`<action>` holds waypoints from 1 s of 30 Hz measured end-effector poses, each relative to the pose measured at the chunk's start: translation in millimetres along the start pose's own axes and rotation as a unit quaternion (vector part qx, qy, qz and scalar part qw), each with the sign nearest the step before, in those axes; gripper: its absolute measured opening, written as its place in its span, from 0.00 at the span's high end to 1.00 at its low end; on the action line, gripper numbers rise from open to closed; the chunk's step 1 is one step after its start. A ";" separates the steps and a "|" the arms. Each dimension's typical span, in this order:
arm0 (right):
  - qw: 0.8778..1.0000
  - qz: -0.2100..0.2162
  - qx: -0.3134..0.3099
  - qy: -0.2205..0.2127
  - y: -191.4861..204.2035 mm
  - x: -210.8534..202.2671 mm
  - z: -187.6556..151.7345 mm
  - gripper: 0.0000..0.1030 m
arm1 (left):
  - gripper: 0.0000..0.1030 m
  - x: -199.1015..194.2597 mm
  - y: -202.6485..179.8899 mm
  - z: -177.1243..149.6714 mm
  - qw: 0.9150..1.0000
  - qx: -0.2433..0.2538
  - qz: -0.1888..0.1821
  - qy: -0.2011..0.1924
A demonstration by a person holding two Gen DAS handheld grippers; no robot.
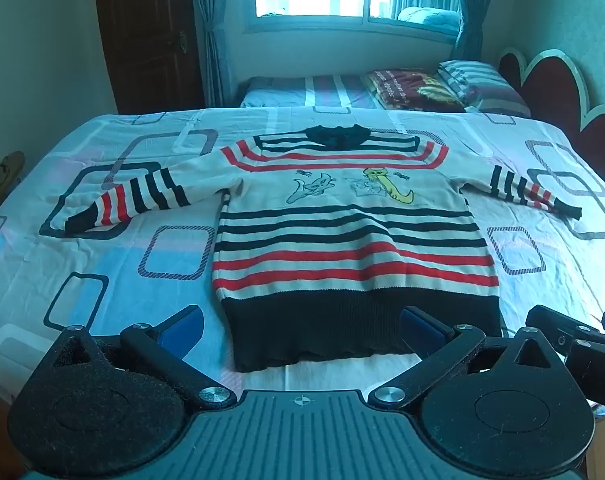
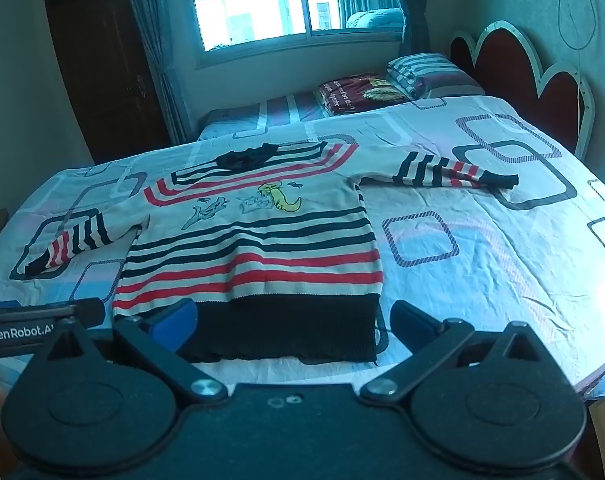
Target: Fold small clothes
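Observation:
A small striped sweater [image 1: 350, 240] lies flat, front up, on the bed, sleeves spread out to both sides, black hem nearest me. It also shows in the right wrist view [image 2: 262, 248]. My left gripper [image 1: 302, 328] is open and empty, held above the near edge of the bed in front of the black hem. My right gripper [image 2: 292, 324] is open and empty, just in front of the hem's right half. The right gripper's body shows at the right edge of the left wrist view [image 1: 574, 336].
The bed has a light sheet with rectangle prints [image 1: 122, 280]. A second bed with pillows [image 1: 478, 84] stands behind it under a window. A red headboard [image 2: 534, 72] is at the right, a dark door [image 1: 150, 36] at the left.

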State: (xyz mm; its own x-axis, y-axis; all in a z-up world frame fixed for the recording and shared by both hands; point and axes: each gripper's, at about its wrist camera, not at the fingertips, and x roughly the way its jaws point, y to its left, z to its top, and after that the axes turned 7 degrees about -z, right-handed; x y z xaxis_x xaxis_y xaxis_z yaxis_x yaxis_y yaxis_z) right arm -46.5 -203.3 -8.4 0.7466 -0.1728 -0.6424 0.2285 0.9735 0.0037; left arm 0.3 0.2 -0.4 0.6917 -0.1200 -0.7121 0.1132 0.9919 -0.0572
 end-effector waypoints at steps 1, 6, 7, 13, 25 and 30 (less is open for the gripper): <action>1.000 0.001 0.001 0.001 -0.2 -0.3 -0.1 0.01 | 0.00 0.5 0.3 0.0 1.000 0.000 0.001 0.000; 1.000 0.001 0.002 0.000 -0.5 0.6 1.1 0.01 | 0.00 2.2 1.7 0.6 1.000 -0.002 0.000 0.001; 1.000 0.001 0.002 0.001 -0.7 0.5 0.7 0.01 | 0.00 2.5 1.9 0.7 1.000 -0.002 -0.001 0.002; 1.000 0.001 0.003 0.001 -0.6 0.9 0.7 0.01 | 0.00 3.8 -2.9 -2.0 1.000 -0.002 0.002 0.000; 1.000 -0.003 0.004 0.002 3.9 4.8 1.2 0.01 | 0.00 7.5 1.2 -2.0 1.000 -0.003 0.000 -0.001; 1.000 -0.003 0.003 0.004 5.2 6.6 1.0 0.01 | 0.00 8.2 2.5 -1.7 1.000 -0.005 -0.003 -0.002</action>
State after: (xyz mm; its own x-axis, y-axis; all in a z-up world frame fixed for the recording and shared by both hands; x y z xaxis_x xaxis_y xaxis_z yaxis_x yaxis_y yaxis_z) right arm -39.8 -199.5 -11.8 0.7406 -0.1784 -0.6479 0.2369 0.9715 0.0034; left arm 5.0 1.8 -7.6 0.6947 -0.1255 -0.7083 0.1094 0.9916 -0.0684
